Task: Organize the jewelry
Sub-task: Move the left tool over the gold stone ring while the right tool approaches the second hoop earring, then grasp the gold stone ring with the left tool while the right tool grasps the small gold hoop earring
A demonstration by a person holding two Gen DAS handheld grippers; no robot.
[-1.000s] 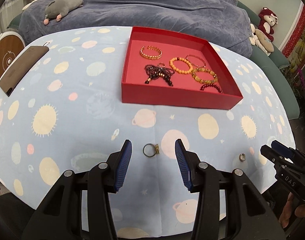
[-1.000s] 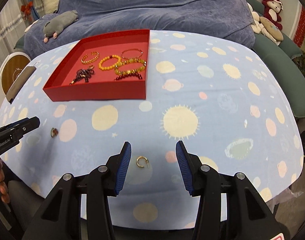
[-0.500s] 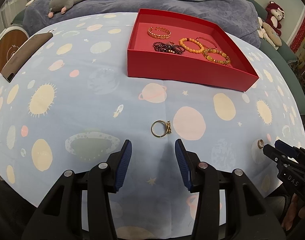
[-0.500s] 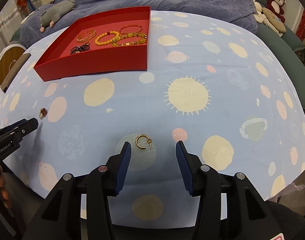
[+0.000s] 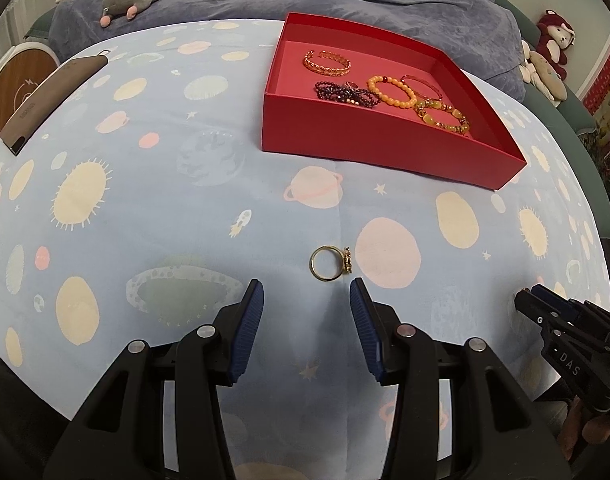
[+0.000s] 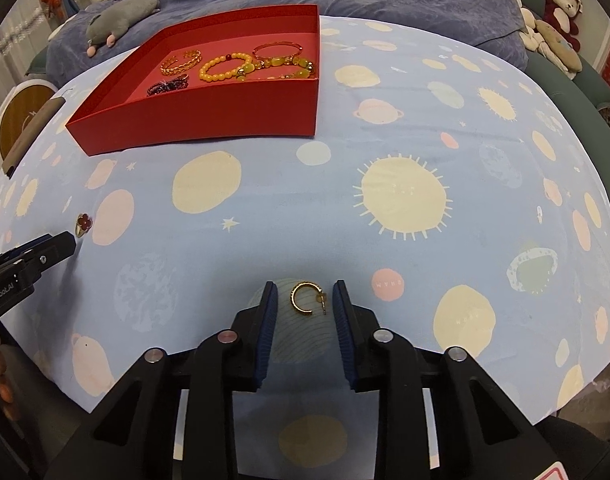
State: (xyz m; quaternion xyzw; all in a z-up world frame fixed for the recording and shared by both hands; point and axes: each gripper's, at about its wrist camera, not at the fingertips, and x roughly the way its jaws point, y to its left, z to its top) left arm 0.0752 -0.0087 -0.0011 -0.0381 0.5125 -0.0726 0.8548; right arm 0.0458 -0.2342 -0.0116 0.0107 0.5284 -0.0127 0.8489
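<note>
The tablecloth is thin matt printed cloth, creased down its middle, and the tray toward its far edge looks like matt red card with a paler pink floor. In it lie a shiny gold metal chain bangle, glossy orange and amber beaded bracelets, and a dark faceted bead strand; near the front edge a polished gold ring and a gold hoop earring gleam. The grippers' bodies are matt black plastic with silvery bolt heads and ribbed blue rubbery pads.
</note>
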